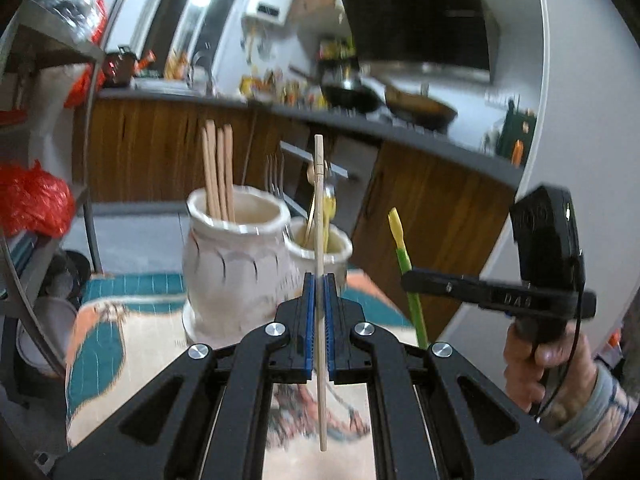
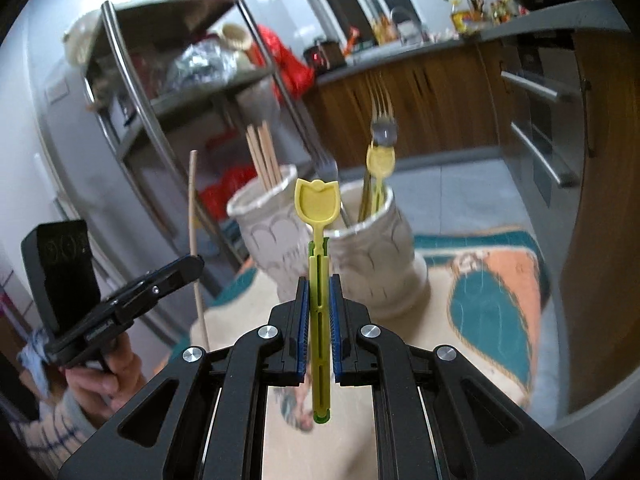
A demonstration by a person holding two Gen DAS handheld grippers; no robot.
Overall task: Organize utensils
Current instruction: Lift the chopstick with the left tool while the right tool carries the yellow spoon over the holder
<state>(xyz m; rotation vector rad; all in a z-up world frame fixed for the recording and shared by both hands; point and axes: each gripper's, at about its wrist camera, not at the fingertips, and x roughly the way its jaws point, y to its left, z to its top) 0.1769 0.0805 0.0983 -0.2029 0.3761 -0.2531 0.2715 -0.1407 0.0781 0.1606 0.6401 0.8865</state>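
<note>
Left claw clamped on chopstick, upright, just before chopstick jar; right claw clamped on yellow spoon near utensil jar. Risk: long stick may pivot in pads, miss rim, tip jar.

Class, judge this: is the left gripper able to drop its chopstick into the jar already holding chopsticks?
Probably yes: the left gripper holds its chopstick upright, and the chopstick jar stands open-topped just ahead, nothing between.

I see a pale matt wooden chopstick, a matt yellow plastic spoon, two glossy glazed ceramic jars, a woven patterned cloth, shiny metal forks, ribbed blue pads
</note>
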